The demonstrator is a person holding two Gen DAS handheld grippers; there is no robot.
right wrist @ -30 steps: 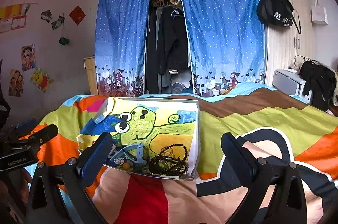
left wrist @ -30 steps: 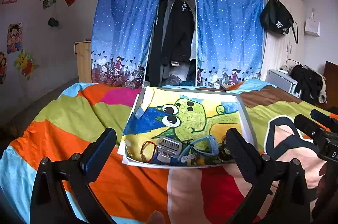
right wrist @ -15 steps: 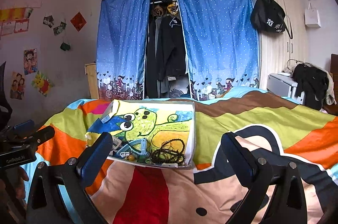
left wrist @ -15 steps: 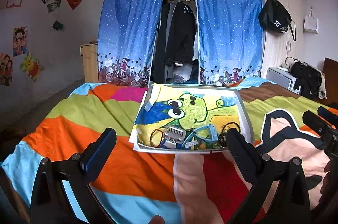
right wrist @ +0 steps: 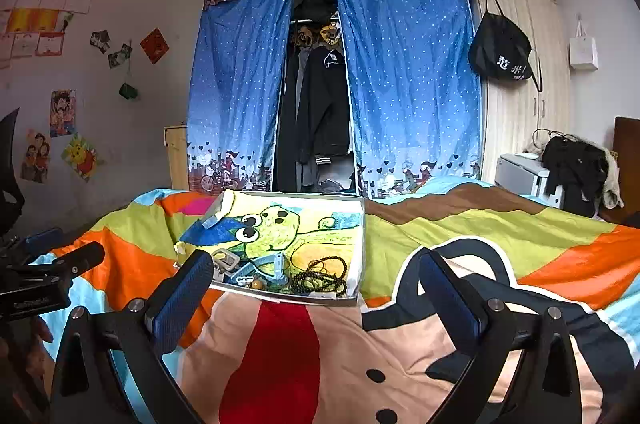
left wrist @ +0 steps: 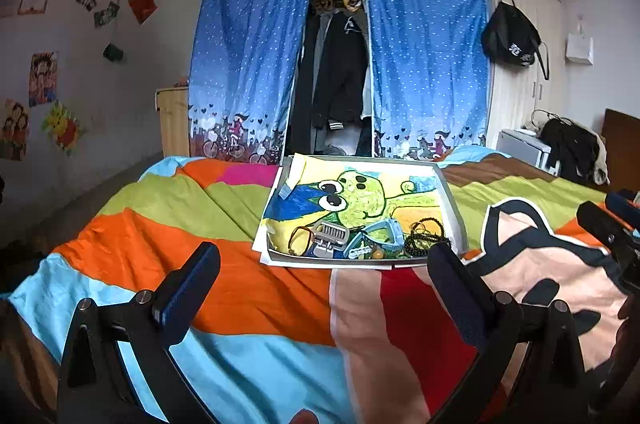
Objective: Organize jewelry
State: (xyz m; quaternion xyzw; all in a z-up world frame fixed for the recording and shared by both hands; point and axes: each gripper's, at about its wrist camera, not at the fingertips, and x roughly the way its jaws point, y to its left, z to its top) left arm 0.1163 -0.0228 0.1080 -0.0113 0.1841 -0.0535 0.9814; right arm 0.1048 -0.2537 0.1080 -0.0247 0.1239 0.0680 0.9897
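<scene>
A shallow box (left wrist: pixel 454 207) lined with a green cartoon drawing lies on the bed. At its near end lie a red bracelet (left wrist: pixel 298 239), a grey hair clip (left wrist: pixel 331 236), a blue watch strap (left wrist: pixel 376 239) and black bead strings (left wrist: pixel 424 238). The box (right wrist: pixel 358 248) also shows in the right wrist view, with the black beads (right wrist: pixel 320 278) at its near right. My left gripper (left wrist: pixel 324 274) is open and empty, short of the box. My right gripper (right wrist: pixel 316 284) is open and empty, near the box's front edge.
The bed carries a striped multicolour blanket (left wrist: pixel 168 224). Behind it hangs a blue curtained wardrobe (left wrist: pixel 340 63) with dark clothes. A white cabinet (left wrist: pixel 520 143) with dark clothing stands at the right. The other gripper shows at the right edge of the left wrist view (left wrist: pixel 612 236).
Both grippers have pulled back and risen from the box, so it looks smaller and farther in both views. The items in the box have not moved.
</scene>
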